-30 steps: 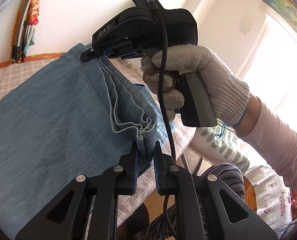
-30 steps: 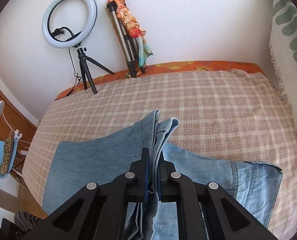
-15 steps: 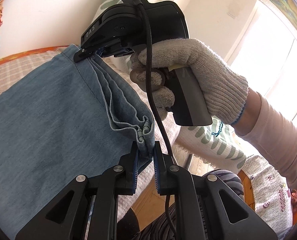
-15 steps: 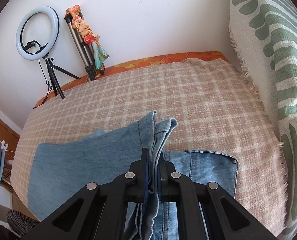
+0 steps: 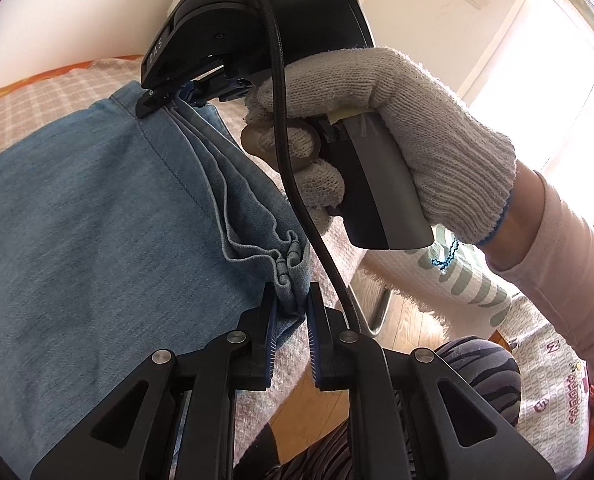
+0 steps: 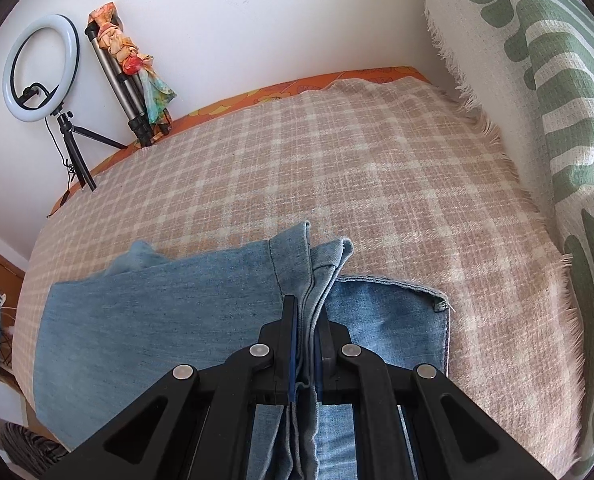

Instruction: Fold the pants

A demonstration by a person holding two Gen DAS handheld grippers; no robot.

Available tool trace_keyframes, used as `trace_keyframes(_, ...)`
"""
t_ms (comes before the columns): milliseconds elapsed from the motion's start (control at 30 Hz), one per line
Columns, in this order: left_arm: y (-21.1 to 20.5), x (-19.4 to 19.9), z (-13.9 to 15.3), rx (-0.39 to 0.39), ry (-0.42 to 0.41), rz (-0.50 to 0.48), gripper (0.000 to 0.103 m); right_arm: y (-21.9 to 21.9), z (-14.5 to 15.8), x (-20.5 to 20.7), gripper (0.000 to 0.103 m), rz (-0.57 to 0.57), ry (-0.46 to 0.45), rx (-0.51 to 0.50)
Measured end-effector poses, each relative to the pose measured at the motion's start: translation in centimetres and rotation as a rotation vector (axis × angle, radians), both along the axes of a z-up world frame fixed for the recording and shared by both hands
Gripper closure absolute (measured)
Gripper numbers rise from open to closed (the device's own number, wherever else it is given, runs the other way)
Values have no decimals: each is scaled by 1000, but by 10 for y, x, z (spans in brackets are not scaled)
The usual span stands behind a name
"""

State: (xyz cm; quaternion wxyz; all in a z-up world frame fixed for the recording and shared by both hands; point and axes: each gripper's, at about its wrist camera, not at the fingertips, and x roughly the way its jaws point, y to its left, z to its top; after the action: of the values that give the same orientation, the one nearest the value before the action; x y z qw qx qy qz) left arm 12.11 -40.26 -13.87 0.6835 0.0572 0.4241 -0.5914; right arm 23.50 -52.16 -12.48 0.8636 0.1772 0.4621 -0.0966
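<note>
Pants: we see the denim pants (image 6: 145,320) draped over the plaid bed (image 6: 357,168), long axis running left-right, hems lifted.
Grippers: our left gripper (image 5: 291,300) and right gripper (image 6: 307,316) each pinch bunched hem.
Change: the waistband corner now lies nearer; the ring light (image 6: 39,68) sits farther left.

Soft matt denim pants (image 6: 145,320) lie on a coarse woven checked bedspread (image 6: 337,168); the gripper (image 6: 305,340) is matt black plastic.
</note>
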Motion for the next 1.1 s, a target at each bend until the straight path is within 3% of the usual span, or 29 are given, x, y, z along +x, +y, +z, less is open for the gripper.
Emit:
trace_keyframes(233,2,-8,-2,33,-18,-10,89,2,0,3,96,-9,25,-46)
trace_keyframes(300,5,-6,1,37,-4,3,82,0,6,0,83,-33,23,-74)
trace_keyframes(367,12,-5,3,37,7,11,81,-5,15,-4,76,-57,17,-97)
trace_keyframes(400,15,-4,6,39,7,16,76,-6,20,-8,73,-63,7,-101)
trace_keyframes(467,22,-3,12,41,9,27,69,-6,32,-14,70,-68,-12,-112)
trace_keyframes(600,41,-2,20,25,12,68,68,6,54,-26,66,-54,-61,-125)
trace_keyframes(667,58,4,28,17,12,108,68,16,63,-29,65,-36,-85,-131)
trace_keyframes(767,89,18,40,-5,5,178,57,37,72,-31,64,3,-114,-132)
trace_keyframes(1100,196,40,55,-27,-75,403,56,142,81,-10,64,227,-178,-88)
